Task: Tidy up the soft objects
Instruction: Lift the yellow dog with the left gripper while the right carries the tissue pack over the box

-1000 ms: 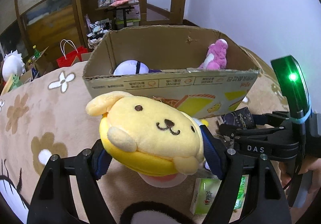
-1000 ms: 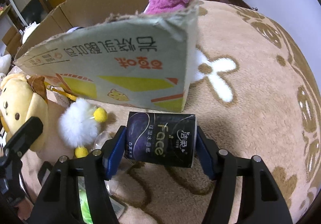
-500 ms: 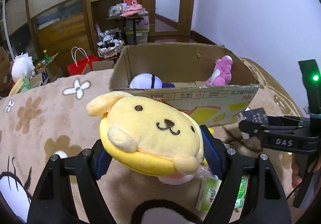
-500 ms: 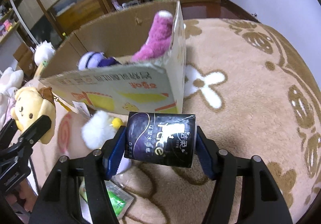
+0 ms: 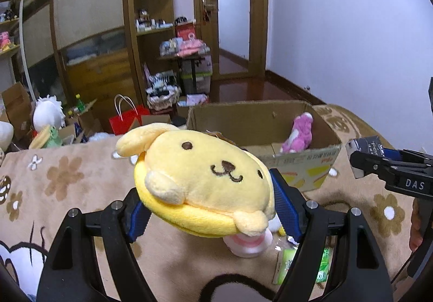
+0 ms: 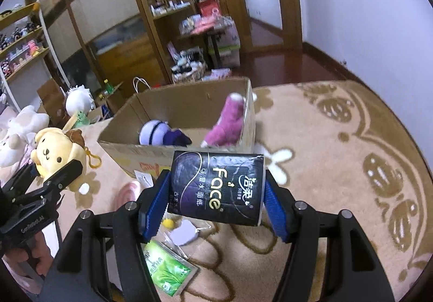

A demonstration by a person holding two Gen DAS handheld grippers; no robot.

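Where blanket [image 6: 338, 166] spreads | box [image 6: 189, 104] sits | shelves [image 5: 154, 17] behind

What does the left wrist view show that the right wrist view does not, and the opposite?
Only the left wrist view: the red paper bag by the shelves. Only the right wrist view: the purple-white plush inside the cardboard box. Both: the box, the pink plush, the left gripper holding the yellow dog plush, the right gripper holding the dark tissue pack.
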